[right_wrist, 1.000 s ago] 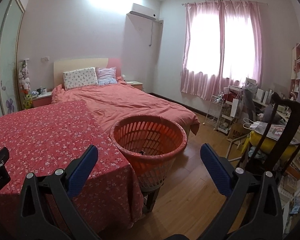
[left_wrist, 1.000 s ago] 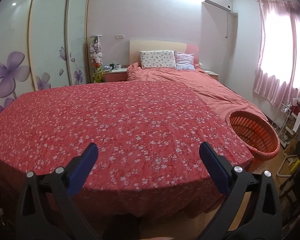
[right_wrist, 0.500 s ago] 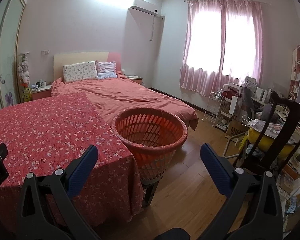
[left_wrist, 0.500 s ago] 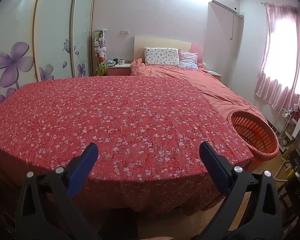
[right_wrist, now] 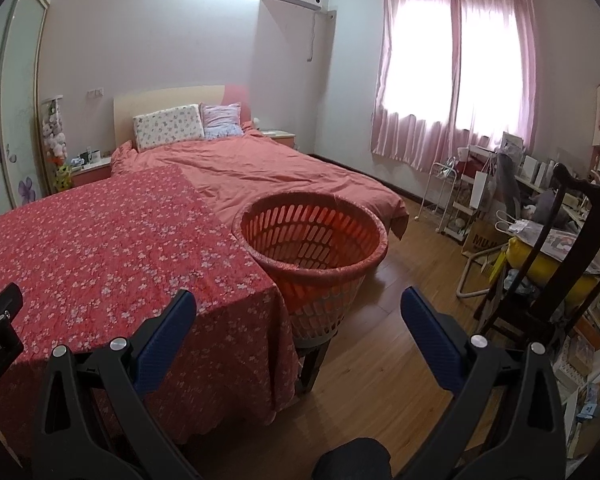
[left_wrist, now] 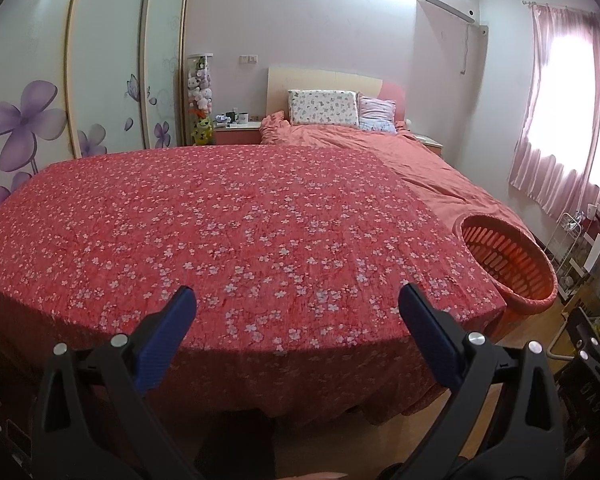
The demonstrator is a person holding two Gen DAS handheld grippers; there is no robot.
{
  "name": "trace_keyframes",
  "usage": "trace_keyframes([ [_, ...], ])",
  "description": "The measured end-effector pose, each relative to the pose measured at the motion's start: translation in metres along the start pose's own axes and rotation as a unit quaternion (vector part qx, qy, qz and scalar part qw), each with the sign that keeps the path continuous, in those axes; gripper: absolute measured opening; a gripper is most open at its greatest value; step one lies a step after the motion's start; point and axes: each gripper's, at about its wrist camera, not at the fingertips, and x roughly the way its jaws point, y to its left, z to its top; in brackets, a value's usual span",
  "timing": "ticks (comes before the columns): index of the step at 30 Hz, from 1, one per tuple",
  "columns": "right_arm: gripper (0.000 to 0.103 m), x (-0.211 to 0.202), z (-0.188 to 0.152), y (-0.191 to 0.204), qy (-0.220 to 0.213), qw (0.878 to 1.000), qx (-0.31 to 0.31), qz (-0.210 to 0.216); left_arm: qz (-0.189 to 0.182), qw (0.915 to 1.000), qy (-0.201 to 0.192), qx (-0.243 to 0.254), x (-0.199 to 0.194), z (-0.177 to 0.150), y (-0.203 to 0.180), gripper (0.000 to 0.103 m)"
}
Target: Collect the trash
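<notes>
The left tongs hang wide open and empty over the near edge of a bench draped in a red flowered cloth, blue pads spread well apart. The right tongs gape just as wide, also holding nothing, poised above the cloth's right corner and the wooden floor. Between the right tongs' tips stands an orange slatted basket, upright on a dark stool just beside the cloth's corner; what can be seen of its inside looks bare, and its bottom is out of sight. In the left view the same basket sits at the cloth's right edge. No trash is visible on the cloth in either view. Beyond it lies a bed with a salmon duvet and two pillows against a pale headboard. A wardrobe with purple flower decals lines the left wall. Pink curtains cover a bright window, and a dark wooden chair stands amid clutter at right.
</notes>
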Motion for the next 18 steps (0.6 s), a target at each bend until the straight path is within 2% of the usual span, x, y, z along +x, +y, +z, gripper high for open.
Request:
trace_keyframes([
  [18,0.101,-0.0029,0.0007,-0.0012,-0.003,1.000,0.000,0.003,-0.001,0.9999,-0.012,-0.003,-0.0072,0.0013,-0.0002,0.099],
])
